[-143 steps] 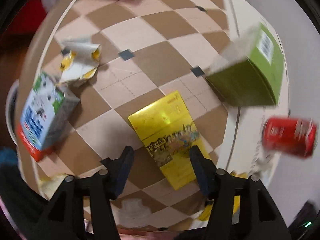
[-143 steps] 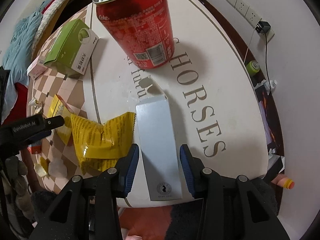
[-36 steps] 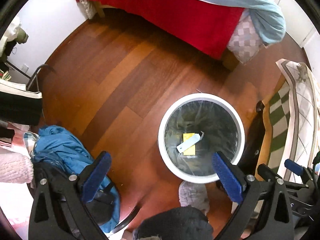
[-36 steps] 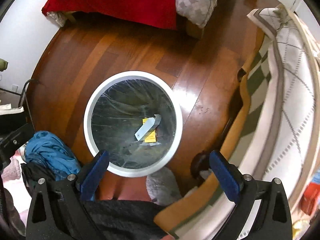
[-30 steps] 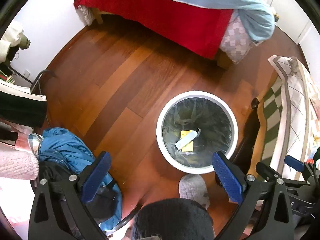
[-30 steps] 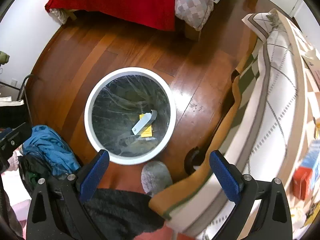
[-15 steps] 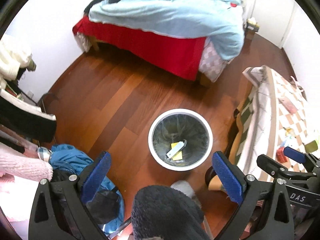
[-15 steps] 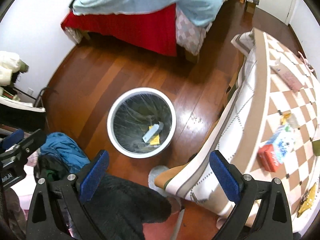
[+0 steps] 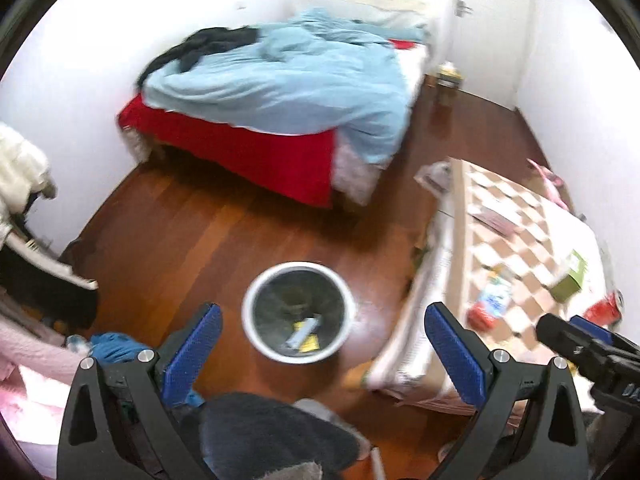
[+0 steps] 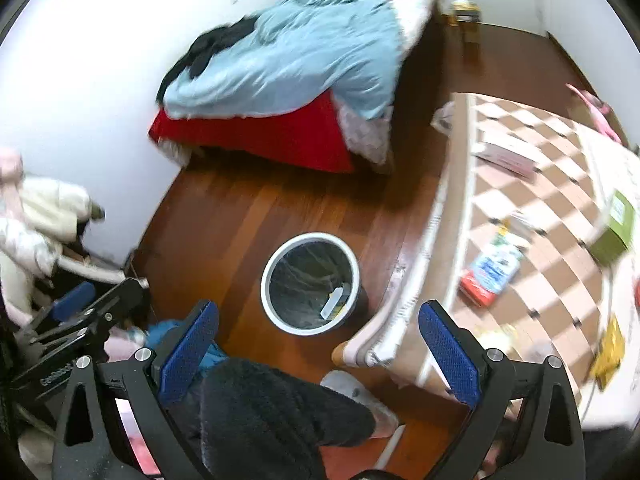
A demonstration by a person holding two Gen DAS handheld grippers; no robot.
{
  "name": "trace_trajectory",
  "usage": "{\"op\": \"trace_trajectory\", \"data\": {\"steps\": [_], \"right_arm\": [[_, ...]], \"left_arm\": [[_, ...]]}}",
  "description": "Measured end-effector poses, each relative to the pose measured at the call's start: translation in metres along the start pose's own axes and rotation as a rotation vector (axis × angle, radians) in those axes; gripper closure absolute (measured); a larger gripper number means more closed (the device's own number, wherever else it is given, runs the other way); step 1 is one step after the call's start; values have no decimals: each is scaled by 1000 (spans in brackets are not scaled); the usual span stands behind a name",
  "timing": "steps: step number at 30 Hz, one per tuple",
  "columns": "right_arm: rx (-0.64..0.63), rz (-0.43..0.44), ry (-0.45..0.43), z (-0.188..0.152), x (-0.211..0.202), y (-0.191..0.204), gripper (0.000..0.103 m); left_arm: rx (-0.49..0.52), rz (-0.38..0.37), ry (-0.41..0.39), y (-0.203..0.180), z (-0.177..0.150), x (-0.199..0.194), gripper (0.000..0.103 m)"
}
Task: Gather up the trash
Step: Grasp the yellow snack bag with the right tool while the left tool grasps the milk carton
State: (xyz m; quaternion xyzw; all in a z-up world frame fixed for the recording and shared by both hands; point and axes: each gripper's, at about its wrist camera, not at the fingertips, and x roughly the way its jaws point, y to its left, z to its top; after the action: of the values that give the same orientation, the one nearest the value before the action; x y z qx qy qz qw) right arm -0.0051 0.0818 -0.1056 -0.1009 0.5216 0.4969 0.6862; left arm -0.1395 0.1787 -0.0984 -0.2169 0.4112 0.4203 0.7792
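Observation:
A white-rimmed trash bin (image 9: 256, 336) stands on the wooden floor; it also shows in the right wrist view (image 10: 267, 280). Inside lie a grey-white box (image 9: 303, 329) and a yellow packet (image 9: 310, 344). My left gripper (image 9: 322, 350) is open and empty, high above the bin. My right gripper (image 10: 318, 350) is open and empty too. On the checkered table (image 10: 560, 280) lie a milk carton (image 10: 490, 272), a green box (image 10: 614, 228), a yellow wrapper (image 10: 608, 352) and a red can (image 9: 602, 312).
A bed with a blue duvet (image 9: 280, 80) and red sheet stands against the far wall. Blue clothes (image 9: 116, 350) lie on the floor at the left. The person's dark-trousered leg (image 10: 276, 416) and slipper (image 10: 360, 396) are below the grippers.
Both grippers let go of the yellow packet and the grey box, which now lie in the bin. Both have risen and tilted up away from the bin, bringing bed and table into view.

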Motion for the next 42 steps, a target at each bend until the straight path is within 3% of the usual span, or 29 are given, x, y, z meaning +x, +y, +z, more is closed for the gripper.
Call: {"op": "trace_trajectory", "data": {"steps": [3,8,15,20,27,28,30,34,39,42], "right_arm": [[77,-39,-34,-9,-28,-41,2],[247,-194,-40,-35,-58,-140,2],[494,-366,24,-78,-52,-276,2],[646,-405,77,-99,-22,-346,2],[679,-408,84,-105,3,-376,2],[683,-404,88,-103,9,-380,2],[692,-396,93,-101,17,-385,2],[701,-400,95,-96,28,-388,3],[679,-439,85,-94,24,-385,28],[673,-432,81,-90,23,-384,36]], "left_arm": [[50,-61,49,-45,-8,26,0],[157,-141,152,-125,-25,86,0],[343,-133,224,-214,-26,160,1],[456,-116,267,-248,-25,199,1],[494,-150,348,-261,-26,237,4],[493,-155,355,-262,-26,240,10],[490,-160,370,-262,-26,245,38],[476,-181,361,-261,-25,242,49],[482,-175,342,-261,-25,239,52],[488,-166,324,-260,-24,234,53]]}}
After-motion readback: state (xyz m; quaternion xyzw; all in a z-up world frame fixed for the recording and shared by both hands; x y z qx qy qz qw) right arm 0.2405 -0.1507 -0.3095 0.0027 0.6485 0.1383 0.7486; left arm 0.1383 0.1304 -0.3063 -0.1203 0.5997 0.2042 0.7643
